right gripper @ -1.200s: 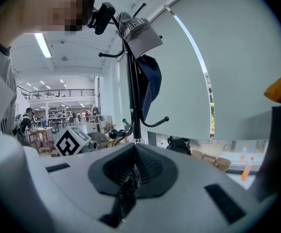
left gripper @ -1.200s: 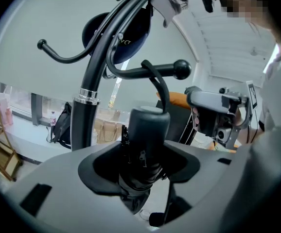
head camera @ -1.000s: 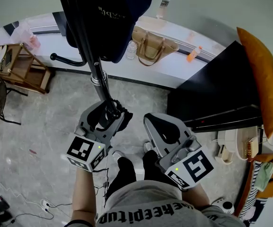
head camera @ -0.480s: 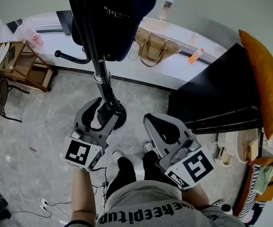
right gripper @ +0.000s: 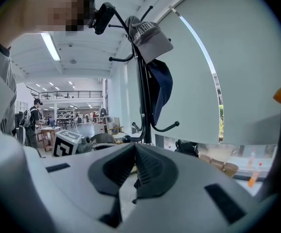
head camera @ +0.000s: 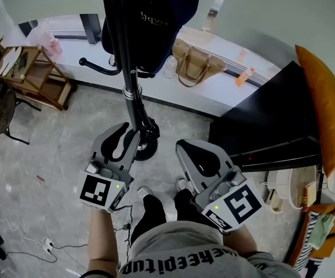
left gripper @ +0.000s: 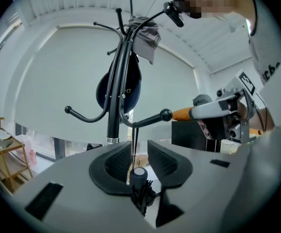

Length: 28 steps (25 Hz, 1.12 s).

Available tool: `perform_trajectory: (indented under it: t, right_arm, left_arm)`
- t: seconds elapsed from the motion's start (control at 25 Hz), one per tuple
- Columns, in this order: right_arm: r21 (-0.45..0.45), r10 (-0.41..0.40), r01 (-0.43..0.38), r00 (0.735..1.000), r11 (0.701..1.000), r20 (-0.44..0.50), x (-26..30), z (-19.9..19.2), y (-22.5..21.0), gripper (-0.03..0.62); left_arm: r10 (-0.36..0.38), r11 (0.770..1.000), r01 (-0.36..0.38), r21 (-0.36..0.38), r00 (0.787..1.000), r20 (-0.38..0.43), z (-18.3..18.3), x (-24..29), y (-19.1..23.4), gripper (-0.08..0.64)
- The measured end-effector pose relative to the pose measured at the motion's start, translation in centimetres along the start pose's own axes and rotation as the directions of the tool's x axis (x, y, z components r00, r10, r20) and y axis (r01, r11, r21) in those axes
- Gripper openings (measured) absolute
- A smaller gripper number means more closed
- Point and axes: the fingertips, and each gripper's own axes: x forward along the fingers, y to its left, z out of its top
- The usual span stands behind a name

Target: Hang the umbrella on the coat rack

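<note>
Nearest, the right gripper (head camera: 193,155) is held low in front of the torso, clenched shut with nothing between its jaws, and is not involved. The left gripper (left gripper: 139,150) is raised toward the rack with its jaws spread apart. The grey end cap and black folds of the folded umbrella (left gripper: 139,174) are seen in the gap between them, but no contact with either pad can be made out, so the umbrella is judged released. From the cap a thin black strap (left gripper: 132,140) is run straight up to a ball-tipped lower hook (left gripper: 150,119) of the coat rack (left gripper: 114,106), and the umbrella is read as hanging from it beside the pole. Higher on the rack a navy garment (head camera: 156,16) and a grey cap (left gripper: 148,35) are hung. Beyond, a tan handbag (head camera: 193,62) is set on the window ledge (head camera: 214,97). The hanging itself is judged done; only clearing the left gripper from around the umbrella is left.
</note>
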Motion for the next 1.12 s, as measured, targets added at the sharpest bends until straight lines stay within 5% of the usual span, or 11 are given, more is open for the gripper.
perform_trajectory:
  t: [0.48,0.88,1.12]
  right_arm:
    - [-0.030,0.113,-0.112,0.993,0.993,0.030,-0.3,1.3,1.7,0.012]
    - [-0.054,0.217,-0.214,0.974,0.975,0.059,-1.0,2.4,3.2,0.012]
    - [-0.066,0.271,-0.266,0.960,0.962,0.074,-1.7,2.8,3.8,0.012]
  left_arm:
    - [0.089,0.996,-0.089,0.019,0.996,0.028,2.6,-2.7,-2.0,0.026]
    - [0.202,0.978,-0.198,-0.060,0.977,0.075,5.4,-6.1,-2.8,0.015]
    - [0.265,0.964,-0.266,0.000,0.961,0.083,6.8,-7.5,-4.3,0.015]
